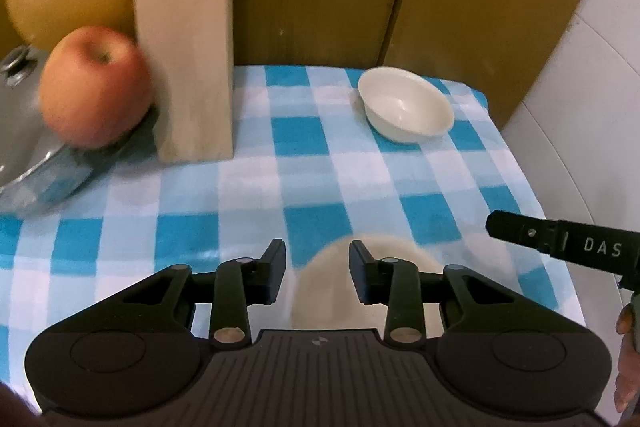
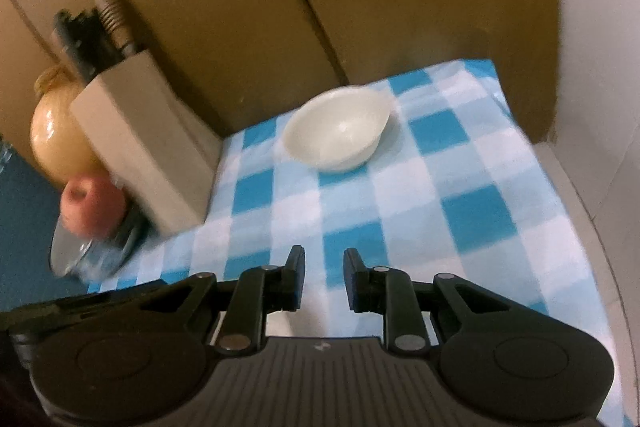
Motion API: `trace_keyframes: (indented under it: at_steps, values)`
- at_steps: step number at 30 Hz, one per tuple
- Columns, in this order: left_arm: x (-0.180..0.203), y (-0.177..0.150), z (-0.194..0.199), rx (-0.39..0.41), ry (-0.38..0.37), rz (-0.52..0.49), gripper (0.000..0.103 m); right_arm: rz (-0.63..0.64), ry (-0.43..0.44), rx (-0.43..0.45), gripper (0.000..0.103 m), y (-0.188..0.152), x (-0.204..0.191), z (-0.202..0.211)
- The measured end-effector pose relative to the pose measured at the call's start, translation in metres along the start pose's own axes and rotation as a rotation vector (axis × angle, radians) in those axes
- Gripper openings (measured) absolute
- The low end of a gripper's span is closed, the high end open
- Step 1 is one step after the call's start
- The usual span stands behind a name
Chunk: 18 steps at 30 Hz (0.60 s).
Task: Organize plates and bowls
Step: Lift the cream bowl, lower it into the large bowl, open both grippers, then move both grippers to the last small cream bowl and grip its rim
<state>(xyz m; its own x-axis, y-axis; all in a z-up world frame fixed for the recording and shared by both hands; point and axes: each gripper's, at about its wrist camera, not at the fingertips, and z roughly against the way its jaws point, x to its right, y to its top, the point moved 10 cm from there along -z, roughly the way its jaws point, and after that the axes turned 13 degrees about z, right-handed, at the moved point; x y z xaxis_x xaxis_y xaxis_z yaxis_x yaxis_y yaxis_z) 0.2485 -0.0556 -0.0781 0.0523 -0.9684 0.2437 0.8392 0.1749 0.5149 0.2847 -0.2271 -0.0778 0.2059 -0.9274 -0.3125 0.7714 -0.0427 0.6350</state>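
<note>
Both hand-held grippers, left [image 1: 318,273] and right [image 2: 324,277], hover slightly parted, holding nothing; the bowl [image 1: 406,109] sits far back on the worktop [image 1: 248,195]. Reaching carelessly, I might knock it off.

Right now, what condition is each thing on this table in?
White bowl: upright, empty, on the checked cloth.
Apple: whole, resting on a glass lid.
Left gripper: open, over a blurred pale object.
Right gripper: open, holding nothing.
</note>
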Motion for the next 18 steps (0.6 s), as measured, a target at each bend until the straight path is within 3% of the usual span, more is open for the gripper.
trace_keyframes:
  at_steps: [2,6,18]
  values:
    - [0.007,0.014,-0.009,0.008,0.01,0.003,0.044,-0.005,-0.015,0.004,0.018,0.012,0.008,-0.006]
    - [0.023,0.042,-0.026,0.031,0.022,-0.011,0.056,-0.027,-0.042,0.013,0.02,0.036,0.024,-0.024]
    - [0.04,0.085,-0.108,0.011,0.059,0.034,0.054,-0.088,-0.061,0.002,0.021,0.069,0.058,-0.086]
